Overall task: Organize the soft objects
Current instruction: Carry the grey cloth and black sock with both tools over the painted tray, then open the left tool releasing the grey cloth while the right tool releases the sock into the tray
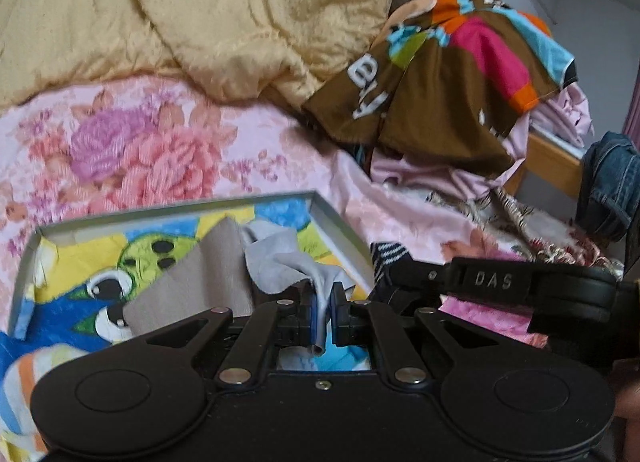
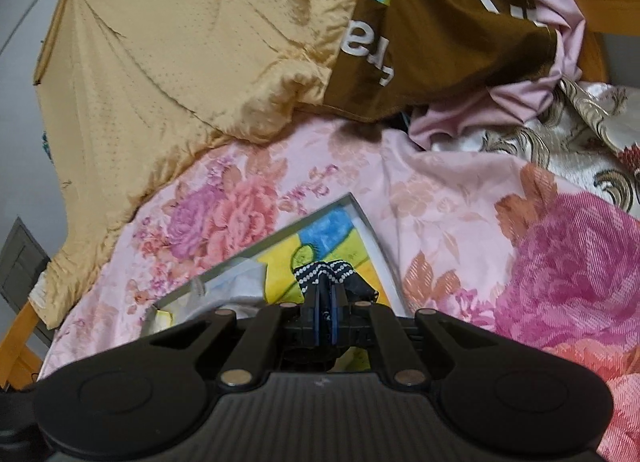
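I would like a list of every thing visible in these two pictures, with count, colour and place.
tray: one, grey rim, on the floral sheet
cartoon towel: one, yellow, blue, green, inside the tray
grey cloth: one, pale grey, over the tray
dotted cloth: one, black with white dots, over the tray
floral sheet: one, pink, under everything
quilt: one, beige, behind
patterned fabric: one, brown, multicoloured, right rear
jeans: one, blue, far right
left gripper: black, shut on grey cloth
right gripper: black, shut on dotted cloth
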A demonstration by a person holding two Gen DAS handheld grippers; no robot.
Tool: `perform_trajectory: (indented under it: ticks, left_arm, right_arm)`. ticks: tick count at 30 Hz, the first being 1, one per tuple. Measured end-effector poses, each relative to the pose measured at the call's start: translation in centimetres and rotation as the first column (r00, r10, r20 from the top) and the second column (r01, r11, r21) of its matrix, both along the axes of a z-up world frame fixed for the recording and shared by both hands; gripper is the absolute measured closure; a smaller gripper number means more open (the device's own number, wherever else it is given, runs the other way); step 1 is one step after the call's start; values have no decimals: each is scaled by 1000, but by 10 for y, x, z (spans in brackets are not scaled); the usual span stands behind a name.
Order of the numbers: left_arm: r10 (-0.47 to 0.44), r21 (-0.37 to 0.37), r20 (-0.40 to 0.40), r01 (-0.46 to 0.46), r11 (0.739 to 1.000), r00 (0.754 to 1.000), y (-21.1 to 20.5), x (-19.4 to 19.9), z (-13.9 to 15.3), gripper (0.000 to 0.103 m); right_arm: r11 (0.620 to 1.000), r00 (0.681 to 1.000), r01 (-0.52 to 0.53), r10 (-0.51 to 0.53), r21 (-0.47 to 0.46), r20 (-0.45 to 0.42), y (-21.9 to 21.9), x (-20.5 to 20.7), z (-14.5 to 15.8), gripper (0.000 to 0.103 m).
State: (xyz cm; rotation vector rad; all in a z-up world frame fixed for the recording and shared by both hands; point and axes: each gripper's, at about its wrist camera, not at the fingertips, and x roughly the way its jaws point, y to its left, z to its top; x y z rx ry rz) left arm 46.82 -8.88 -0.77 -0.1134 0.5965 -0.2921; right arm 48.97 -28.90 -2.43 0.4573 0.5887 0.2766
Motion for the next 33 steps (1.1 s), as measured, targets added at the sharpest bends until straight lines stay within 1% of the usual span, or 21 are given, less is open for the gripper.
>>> perform_trajectory:
  ticks: [9, 10, 14, 20, 23, 24, 26, 29, 32, 33]
  left_arm:
    - [28, -9, -62, -28, 1000, 998, 9, 5, -22, 94]
    - [30, -13, -66, -31, 999, 997, 9, 5, -23, 94]
    - [39, -21, -78, -40, 999, 996, 10, 6, -25, 93]
    - [54, -21, -85, -56, 998, 995, 10, 2, -21, 88]
    - [60, -16, -85, -62, 998, 995, 12, -1, -19, 82]
    - [63, -14, -83, -64, 998, 995, 12, -3, -17, 79]
    - [69, -14, -81, -70, 997, 994, 14, -6, -15, 75]
    - [78, -19, -77, -79, 997, 994, 17, -13, -11, 69]
    - [88, -11, -68, -89, 996, 994, 21, -21, -6, 61]
    - [96, -12, -64, -96, 995, 993, 22, -24, -4, 55]
  right_arm:
    - [1000, 998, 6, -7, -24, -55, 4, 9, -9, 96]
    - [1000, 998, 3, -4, -25, -64, 5, 10, -11, 94]
    - [999, 997, -10, 7, -40, -71, 7, 11, -11, 91]
    - [999, 996, -7, 5, -34, -85, 6, 10, -11, 88]
    - [1000, 996, -7, 4, -31, -90, 4, 10, -12, 85]
    - [999, 996, -8, 5, -31, -90, 4, 10, -12, 82]
    - [1000, 996, -12, 9, -28, -93, 3, 8, -11, 74]
    - [1000, 996, -15, 13, -26, -94, 1, 5, -10, 70]
    - [999, 996, -20, 18, -27, -90, 0, 0, -7, 62]
    - [999, 996, -23, 20, -25, -89, 0, -1, -6, 58]
